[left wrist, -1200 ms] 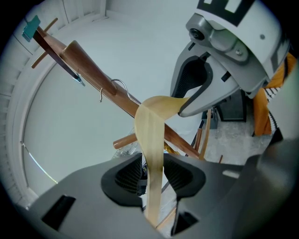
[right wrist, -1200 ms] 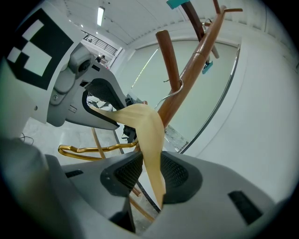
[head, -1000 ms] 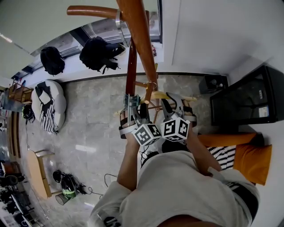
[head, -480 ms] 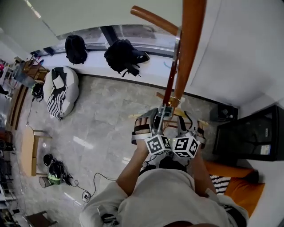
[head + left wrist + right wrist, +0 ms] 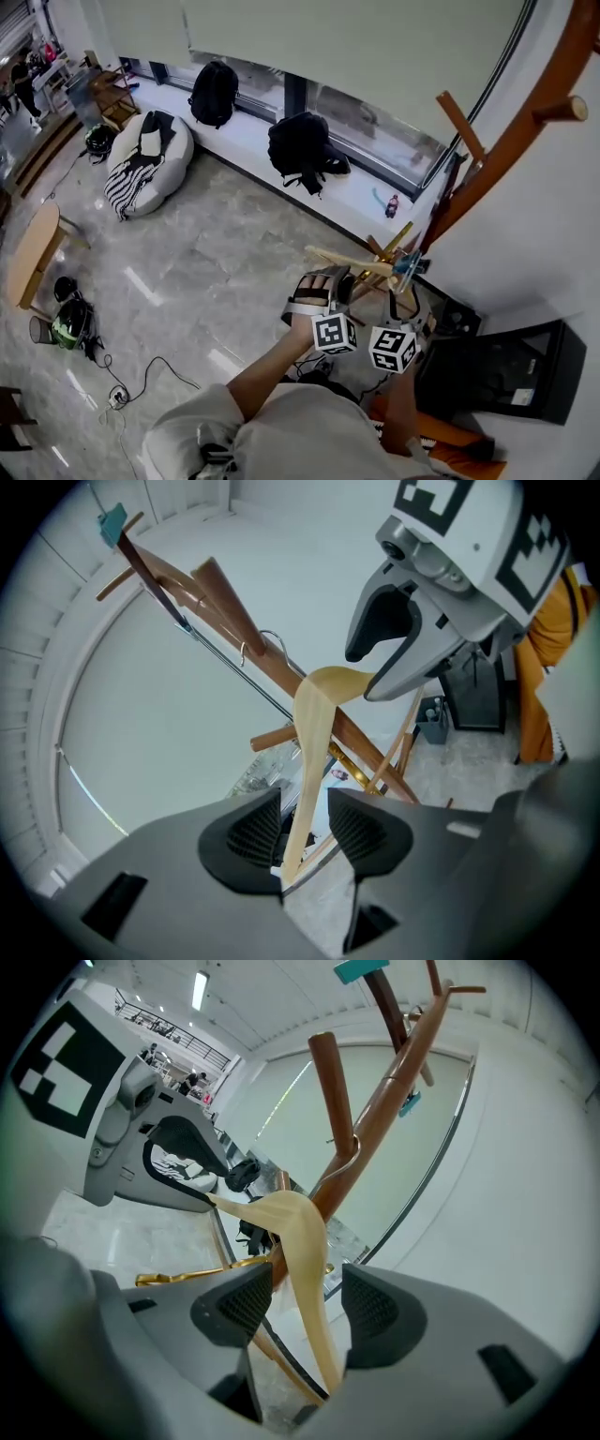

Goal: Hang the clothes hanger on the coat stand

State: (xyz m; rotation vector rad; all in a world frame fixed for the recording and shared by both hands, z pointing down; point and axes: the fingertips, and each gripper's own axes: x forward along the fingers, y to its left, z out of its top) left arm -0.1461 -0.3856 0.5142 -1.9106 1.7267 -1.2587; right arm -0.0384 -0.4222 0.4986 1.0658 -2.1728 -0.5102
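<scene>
A pale wooden clothes hanger is by the brown wooden coat stand. Its metal hook curls over one of the stand's pegs. My left gripper is open around one hanger arm, with a gap on each side of the wood. My right gripper has just been opening; the other hanger arm runs between its pads without being pressed. In the right gripper view the hook hugs the stand close ahead.
Two black backpacks rest on the window sill. A beanbag with striped cloth and a low wooden table are on the left of the floor. A black cabinet stands right of the stand's foot.
The head view has swung, so the stand has gone from the middle to the right edge. Both grippers stay side by side at the hanger and have risen a little.
</scene>
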